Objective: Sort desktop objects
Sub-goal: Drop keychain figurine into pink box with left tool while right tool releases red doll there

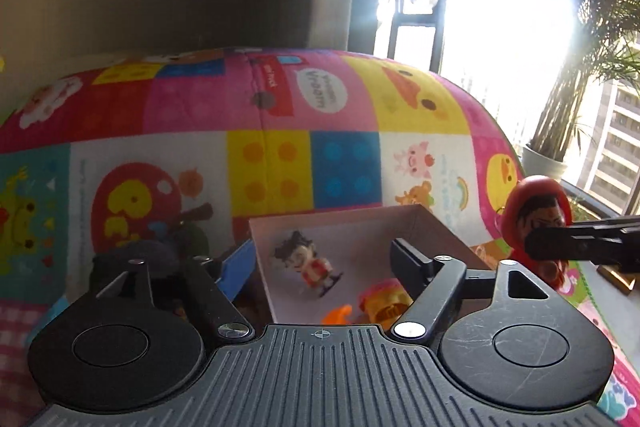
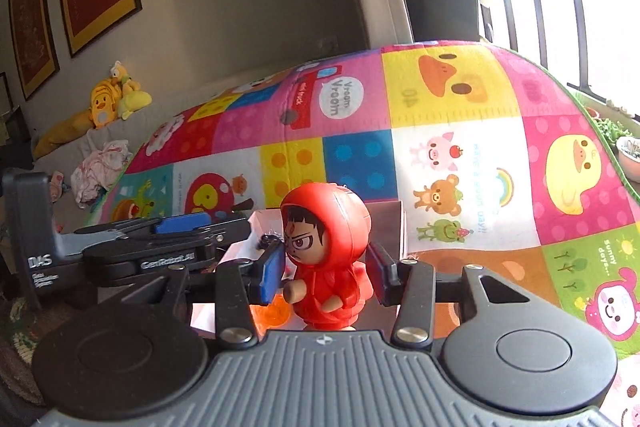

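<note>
I am looking at a play mat [image 2: 448, 163] printed in bright squares: ducks, a pig, a bear, a frog, building-brick studs and a "Vroom Vroom" bubble. An open cardboard box [image 1: 436, 227] sits on it toward the near edge, roughly midway between the mat's left and right sides. Its far edge meets a grey wall; its right edge runs along the window side.

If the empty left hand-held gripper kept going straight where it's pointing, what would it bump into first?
Probably the open box: the left hand-held gripper points down into it, toward the little figure lying inside. Depth is hard to judge.
</note>
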Motion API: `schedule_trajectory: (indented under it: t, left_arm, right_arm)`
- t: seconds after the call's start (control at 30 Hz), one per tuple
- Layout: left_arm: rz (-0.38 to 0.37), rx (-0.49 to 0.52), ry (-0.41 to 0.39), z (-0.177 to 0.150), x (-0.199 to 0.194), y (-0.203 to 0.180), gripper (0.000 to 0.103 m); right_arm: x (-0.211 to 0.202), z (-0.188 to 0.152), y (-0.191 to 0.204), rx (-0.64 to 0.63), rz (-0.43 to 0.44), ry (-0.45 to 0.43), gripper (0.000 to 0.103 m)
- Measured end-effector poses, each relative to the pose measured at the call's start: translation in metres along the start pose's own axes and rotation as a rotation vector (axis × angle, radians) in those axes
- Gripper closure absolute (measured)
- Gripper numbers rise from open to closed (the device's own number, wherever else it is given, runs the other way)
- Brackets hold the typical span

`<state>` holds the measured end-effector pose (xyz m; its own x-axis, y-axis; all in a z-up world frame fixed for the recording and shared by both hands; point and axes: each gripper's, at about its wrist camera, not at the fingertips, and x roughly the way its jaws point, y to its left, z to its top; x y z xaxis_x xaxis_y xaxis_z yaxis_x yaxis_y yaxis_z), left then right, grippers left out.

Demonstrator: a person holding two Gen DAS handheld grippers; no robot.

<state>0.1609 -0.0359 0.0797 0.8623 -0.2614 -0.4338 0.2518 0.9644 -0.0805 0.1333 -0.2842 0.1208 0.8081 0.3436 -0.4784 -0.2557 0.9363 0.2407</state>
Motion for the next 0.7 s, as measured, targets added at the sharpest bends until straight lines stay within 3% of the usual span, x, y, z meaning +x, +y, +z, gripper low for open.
schedule_trajectory:
  t: [0.07, 0.23, 0.33, 0.47, 0.5, 0.7]
  left_arm:
    - [0.026, 0.003, 0.012, -0.011, -0.016, 0.004, 0.008]
    - [0.055, -0.044, 0.058, -0.044, -0.056, 0.023, 0.006]
    - [0.131, -0.002, 0.051, -0.066, -0.078, 0.031, 0.003]
    - [0.217, -0.002, 0.056, -0.092, -0.095, 0.044, 0.003]
    - [0.235, -0.003, 0.057, -0.097, -0.098, 0.047, 0.003]
    - [0.327, -0.008, 0.092, -0.109, -0.096, 0.065, 0.002]
  right_arm:
    - [0.015, -0.003, -0.003, 0.013, -0.004, 0.029, 0.059]
    - [0.045, -0.006, -0.004, 0.037, -0.036, 0.084, 0.059]
    - [0.058, -0.007, -0.003, 0.041, -0.074, 0.095, 0.058]
    - [0.056, -0.008, 0.013, -0.043, -0.155, 0.049, 0.048]
    - [0.053, -0.008, 0.018, -0.060, -0.155, 0.041, 0.044]
    - [0.043, -0.025, 0.080, -0.280, -0.100, 0.027, 0.043]
